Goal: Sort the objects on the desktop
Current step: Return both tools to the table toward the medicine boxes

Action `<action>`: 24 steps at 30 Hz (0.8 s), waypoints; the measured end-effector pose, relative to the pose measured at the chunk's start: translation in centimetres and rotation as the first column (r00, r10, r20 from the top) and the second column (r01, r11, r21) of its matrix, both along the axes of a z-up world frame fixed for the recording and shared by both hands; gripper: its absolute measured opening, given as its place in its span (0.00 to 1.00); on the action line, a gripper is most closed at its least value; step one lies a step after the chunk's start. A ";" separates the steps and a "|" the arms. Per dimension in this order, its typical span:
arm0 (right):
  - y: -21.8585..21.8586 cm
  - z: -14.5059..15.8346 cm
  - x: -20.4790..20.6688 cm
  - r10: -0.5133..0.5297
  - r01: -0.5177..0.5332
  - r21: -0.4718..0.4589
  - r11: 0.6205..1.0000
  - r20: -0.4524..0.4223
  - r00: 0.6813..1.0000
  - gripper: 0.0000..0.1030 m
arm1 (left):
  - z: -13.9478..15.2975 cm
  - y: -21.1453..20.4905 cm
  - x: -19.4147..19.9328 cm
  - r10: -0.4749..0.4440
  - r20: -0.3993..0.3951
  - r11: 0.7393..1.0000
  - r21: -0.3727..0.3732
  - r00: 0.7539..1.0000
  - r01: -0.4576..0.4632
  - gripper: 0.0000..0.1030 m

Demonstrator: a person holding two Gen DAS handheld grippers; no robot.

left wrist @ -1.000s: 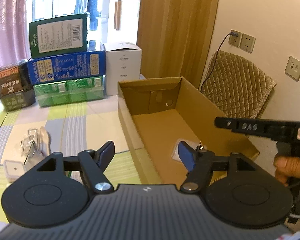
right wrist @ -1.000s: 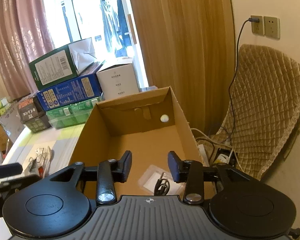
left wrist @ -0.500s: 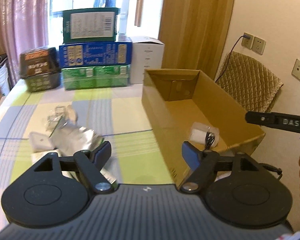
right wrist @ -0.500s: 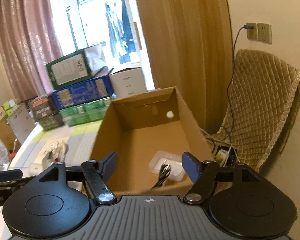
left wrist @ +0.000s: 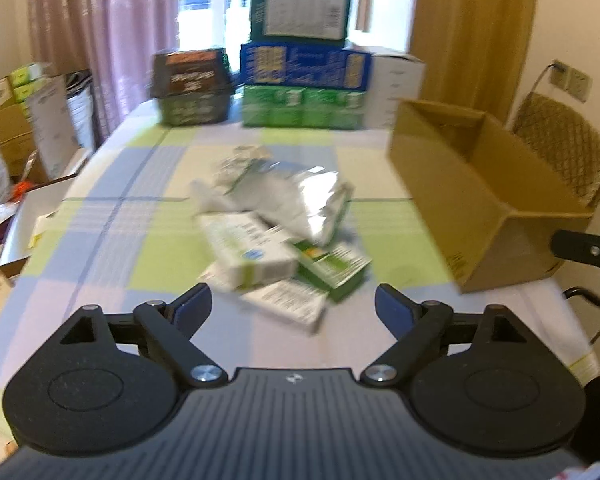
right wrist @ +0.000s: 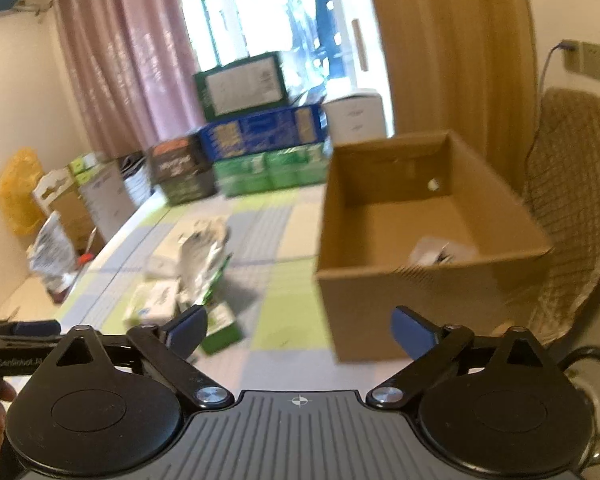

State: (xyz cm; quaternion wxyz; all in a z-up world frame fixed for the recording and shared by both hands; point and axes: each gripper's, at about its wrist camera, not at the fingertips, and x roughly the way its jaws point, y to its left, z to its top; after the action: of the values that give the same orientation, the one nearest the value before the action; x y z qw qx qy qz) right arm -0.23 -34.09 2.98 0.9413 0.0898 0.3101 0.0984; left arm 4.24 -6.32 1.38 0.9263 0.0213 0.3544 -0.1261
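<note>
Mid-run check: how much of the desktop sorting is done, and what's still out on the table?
Done: one small clear packet lies in the cardboard box. In hand: nothing; the left gripper and right gripper are both open and empty. Left: the pile on the table, a silver foil bag, a white carton, a green carton and smaller blurred items behind. Barely started.

Checked table (left wrist: pixel 148 216) in green, blue and cream. Mid-table, heaped packets (left wrist: pixel 284 224); right, open cardboard box (left wrist: pixel 472 200); far edge, stacked cartons (left wrist: pixel 300 68). All blurred.
</note>
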 end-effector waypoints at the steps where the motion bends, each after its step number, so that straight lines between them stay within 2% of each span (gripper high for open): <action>1: 0.5 -0.3 -0.1 0.011 -0.011 -0.002 1.000 -0.008 1.000 0.96 | -0.3 0.7 -0.2 0.015 -0.005 1.000 0.003 1.000 -0.015 0.87; 5: 2.1 -1.5 -0.1 0.047 -0.047 -0.018 0.999 -0.034 0.998 0.97 | -1.2 2.9 -0.6 0.060 -0.024 0.998 0.010 0.998 -0.060 0.92; 11: 3.8 -2.7 0.3 0.094 -0.097 -0.079 0.992 -0.050 0.994 0.97 | -2.3 4.1 -0.3 0.087 -0.052 0.996 0.013 0.995 -0.087 0.92; 24: 6.1 -5.9 2.7 0.220 -0.231 -0.142 0.963 -0.088 0.972 0.94 | -4.4 3.0 1.8 0.089 -0.114 0.996 -0.005 0.990 -0.090 0.92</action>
State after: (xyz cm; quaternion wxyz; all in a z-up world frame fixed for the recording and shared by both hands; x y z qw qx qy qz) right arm 2.50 -28.04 -2.95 0.9164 -0.0144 0.3582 0.1780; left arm 6.06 -3.27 -3.00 0.9095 -0.0063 0.4064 -0.0872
